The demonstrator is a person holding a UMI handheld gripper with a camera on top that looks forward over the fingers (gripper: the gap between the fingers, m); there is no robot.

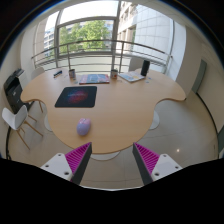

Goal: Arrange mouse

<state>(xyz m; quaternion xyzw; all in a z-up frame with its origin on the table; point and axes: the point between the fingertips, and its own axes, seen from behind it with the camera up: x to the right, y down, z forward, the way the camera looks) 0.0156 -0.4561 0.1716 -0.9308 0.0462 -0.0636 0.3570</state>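
Note:
A small light purple mouse (84,126) lies on the pale wooden table (120,105), near its front edge. A dark mouse mat (77,96) with a purple design lies farther back on the table, beyond the mouse. My gripper (113,162) is open and empty, with its magenta pads (78,157) wide apart. It hovers short of the table's front edge. The mouse is ahead of the left finger, a good way off.
A laptop (96,78) and another device (132,74) stand at the table's far side. A chair (14,88) stands to the left. Large windows with a railing (100,45) lie beyond. Grey floor shows below the table's edge.

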